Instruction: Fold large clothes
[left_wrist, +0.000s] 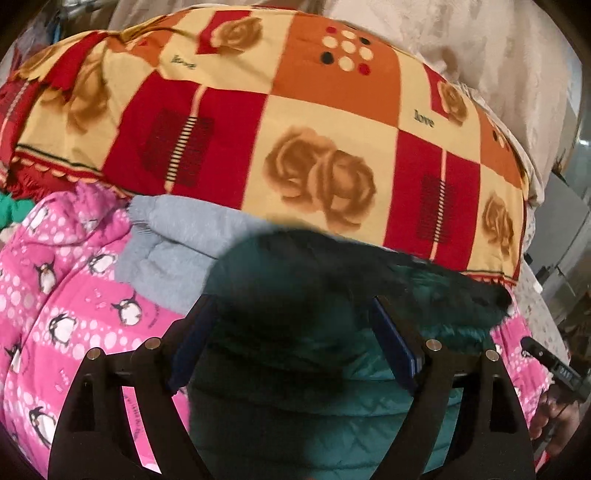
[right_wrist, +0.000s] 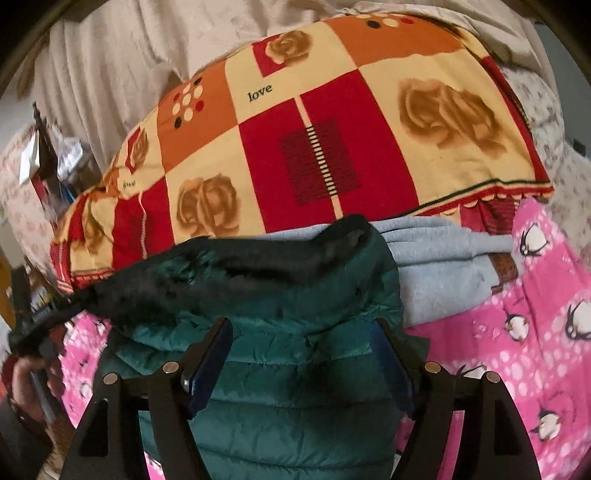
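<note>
A dark green quilted puffer jacket with a black fur-trimmed hood lies on a pink penguin-print bedcover. It also shows in the right wrist view, with its fur trim across the top. My left gripper is open, its fingers standing either side of the jacket's upper part. My right gripper is open too, astride the jacket body below the hood. The right gripper's tool shows at the edge of the left wrist view.
A grey fleece garment lies beside the jacket; it also shows in the right wrist view. A red, orange and cream rose-print quilt is piled behind. Beige curtain hangs beyond. Cluttered furniture stands at left.
</note>
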